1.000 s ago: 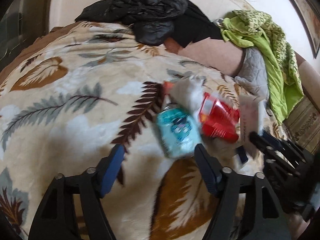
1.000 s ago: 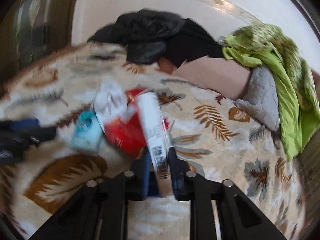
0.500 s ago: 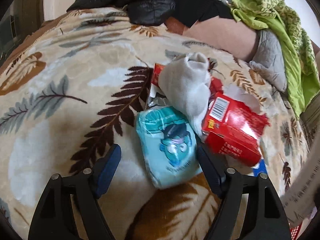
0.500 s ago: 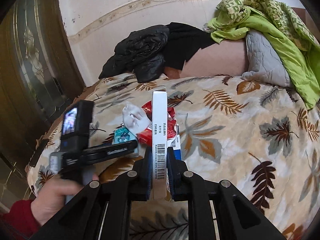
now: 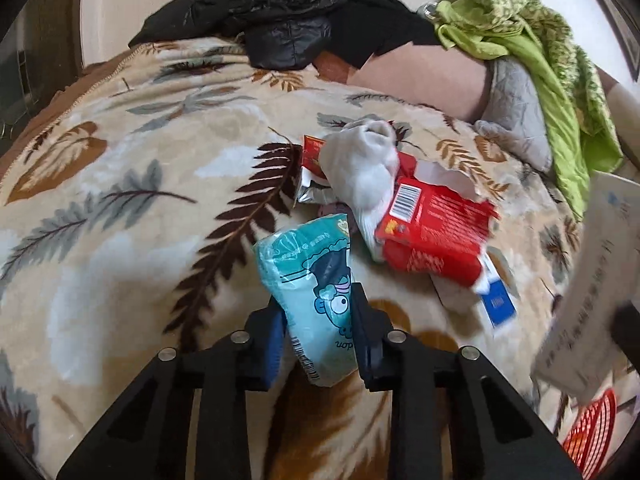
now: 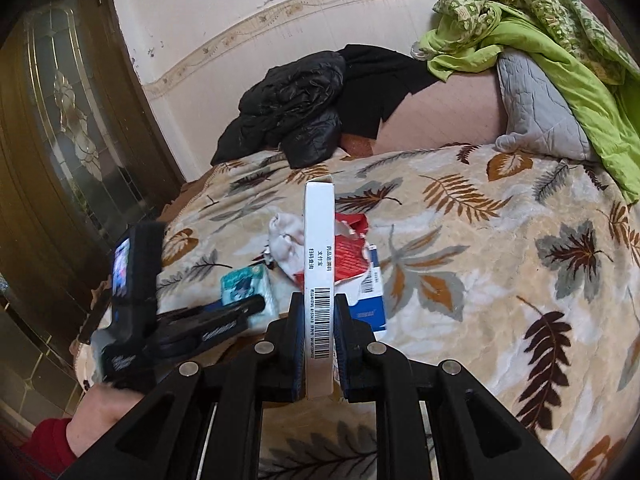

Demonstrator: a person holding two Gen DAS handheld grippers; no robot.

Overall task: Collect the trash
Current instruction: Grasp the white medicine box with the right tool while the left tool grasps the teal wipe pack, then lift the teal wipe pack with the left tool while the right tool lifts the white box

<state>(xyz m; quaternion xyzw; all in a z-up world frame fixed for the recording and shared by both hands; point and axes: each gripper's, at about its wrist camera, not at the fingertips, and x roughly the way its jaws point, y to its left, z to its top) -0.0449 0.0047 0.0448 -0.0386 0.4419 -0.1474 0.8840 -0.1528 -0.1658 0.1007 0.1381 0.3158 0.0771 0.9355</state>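
Closed since the earlier frame: left gripper (image 5: 318, 320), jaws now clamped on teal pack (image 5: 316, 280) for lifting off blanket (image 5: 120, 200). Right gripper (image 6: 319, 340) pinches white box (image 6: 319, 248), held upright, clear of pile.

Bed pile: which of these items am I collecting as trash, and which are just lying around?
Trash:
teal tissue pack, in the left tool
white carton, in the right tool
torn red box
blue and white box
foil wrapper

Lying about:
white sock
black jacket
green cloth
grey pillow
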